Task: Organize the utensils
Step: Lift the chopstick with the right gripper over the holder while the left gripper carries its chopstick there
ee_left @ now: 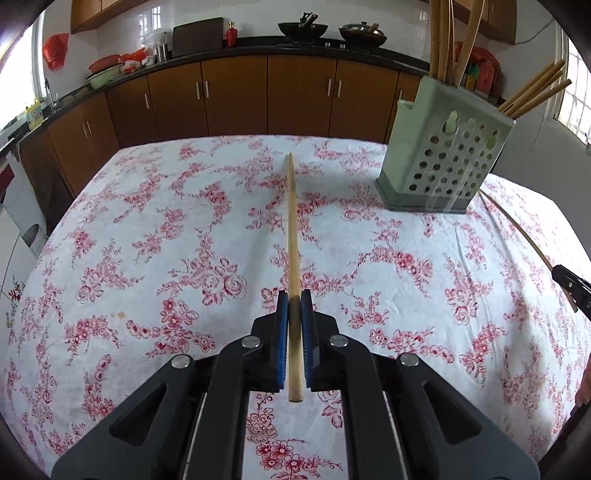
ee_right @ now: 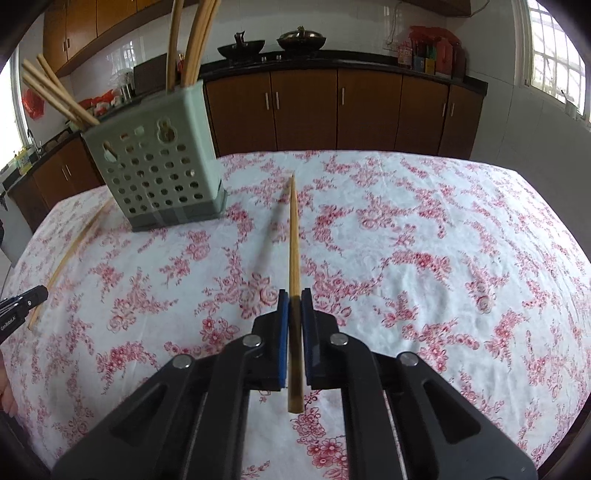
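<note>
My left gripper (ee_left: 294, 301) is shut on a wooden chopstick (ee_left: 292, 229) that points forward just above the floral tablecloth (ee_left: 166, 240). My right gripper (ee_right: 294, 299) is shut on another wooden chopstick (ee_right: 294, 236), held above the cloth with its shadow to the left. A pale green perforated utensil holder (ee_left: 445, 155) with several chopsticks in it stands right of the left gripper; in the right wrist view the holder (ee_right: 159, 166) is at the left. The right gripper's chopstick (ee_left: 524, 236) and fingertip (ee_left: 565, 277) show at the left view's right edge; the left gripper's chopstick (ee_right: 74, 247) and fingertip (ee_right: 33, 295) at the right view's left edge.
Brown kitchen cabinets (ee_left: 258, 96) with a dark counter run behind the table. Woks (ee_left: 303, 27) sit on the stove. Bowls and red bags (ee_left: 110, 68) lie on the left counter. Windows (ee_right: 554, 55) are at the right.
</note>
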Motion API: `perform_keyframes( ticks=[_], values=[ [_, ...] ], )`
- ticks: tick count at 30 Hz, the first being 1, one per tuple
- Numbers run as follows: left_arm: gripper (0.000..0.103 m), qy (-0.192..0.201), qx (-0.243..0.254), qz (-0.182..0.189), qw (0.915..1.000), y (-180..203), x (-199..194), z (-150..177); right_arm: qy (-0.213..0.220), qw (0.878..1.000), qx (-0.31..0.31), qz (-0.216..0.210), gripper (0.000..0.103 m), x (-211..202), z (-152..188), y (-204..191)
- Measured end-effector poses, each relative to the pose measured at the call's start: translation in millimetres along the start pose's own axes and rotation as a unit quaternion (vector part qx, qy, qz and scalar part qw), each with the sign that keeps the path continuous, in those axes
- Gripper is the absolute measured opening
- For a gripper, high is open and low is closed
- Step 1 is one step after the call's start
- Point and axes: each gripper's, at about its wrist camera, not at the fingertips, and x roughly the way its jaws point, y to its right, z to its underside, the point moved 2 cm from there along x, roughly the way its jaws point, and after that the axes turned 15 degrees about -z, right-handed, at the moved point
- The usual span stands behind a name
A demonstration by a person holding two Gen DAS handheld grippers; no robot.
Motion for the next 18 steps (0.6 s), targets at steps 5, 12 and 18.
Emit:
perform_keyframes(
  ticks=[5, 12, 18],
  values=[
    [0.007, 0.055, -0.024, 0.014, 0.9981, -11, -40, -25, 0.066, 0.998, -0.011, -0.009, 0.008, -43, -27, -7],
    [0.007, 0.118, -0.072, 0.04, 0.9897, -27, -90, -61, 0.144, 0.989, -0.023, -0.025, 0.008, -86, -55, -17],
    [0.007, 0.147, -0.081, 0.047, 0.9847, -29, -112, -77, 0.162, 0.986, -0.022, -0.031, 0.008, -92, -61, -20]
  ],
)
